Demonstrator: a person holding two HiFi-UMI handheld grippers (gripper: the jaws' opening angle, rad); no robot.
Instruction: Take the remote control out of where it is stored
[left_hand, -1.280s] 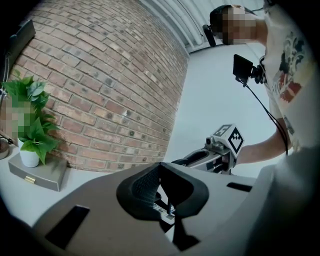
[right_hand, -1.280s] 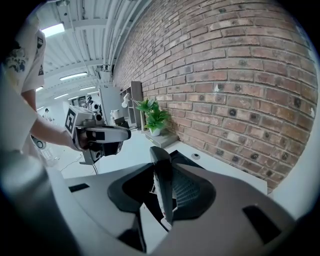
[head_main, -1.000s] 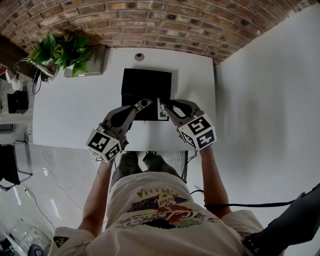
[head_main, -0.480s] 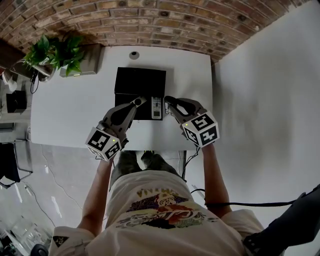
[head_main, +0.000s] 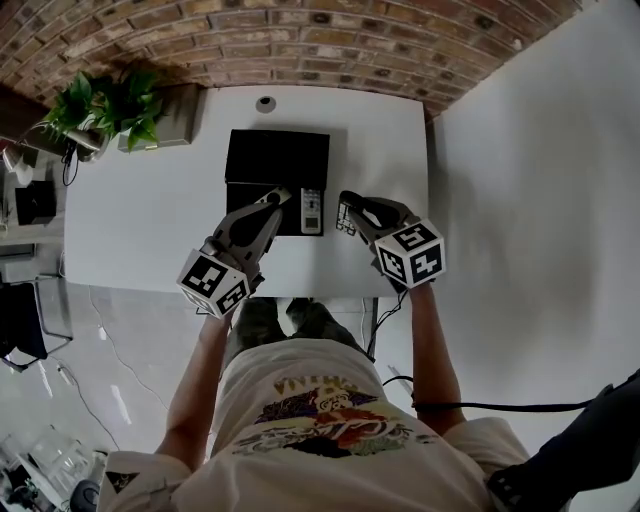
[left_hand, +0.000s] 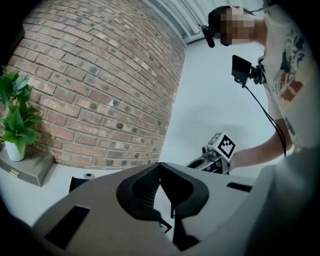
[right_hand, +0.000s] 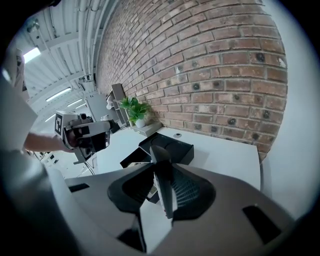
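A black storage box (head_main: 277, 157) stands on the white table (head_main: 140, 220) with its front drawer (head_main: 285, 222) pulled out toward me. A light-coloured, remote-like device (head_main: 311, 210) lies at the drawer's right end. My right gripper (head_main: 346, 214) hovers just right of the box, shut on a slim dark remote control (right_hand: 161, 170) that stands edge-on between its pads. The box (right_hand: 172, 145) lies beyond those jaws. My left gripper (head_main: 277, 197) is over the drawer's front, pointing about level. Its fingertips (left_hand: 160, 167) meet, and I see nothing between them.
A potted plant (head_main: 105, 100) on a grey block (head_main: 165, 125) stands at the table's far left corner. A small round fitting (head_main: 265, 103) sits behind the box. Brick wall runs along the far edge and a white wall on the right. The table's near edge is below both grippers.
My right gripper has drawn away from the drawer to the right, carrying the dark remote and rolling a little. The light device stayed in the drawer. The left gripper shifted slightly along the drawer.
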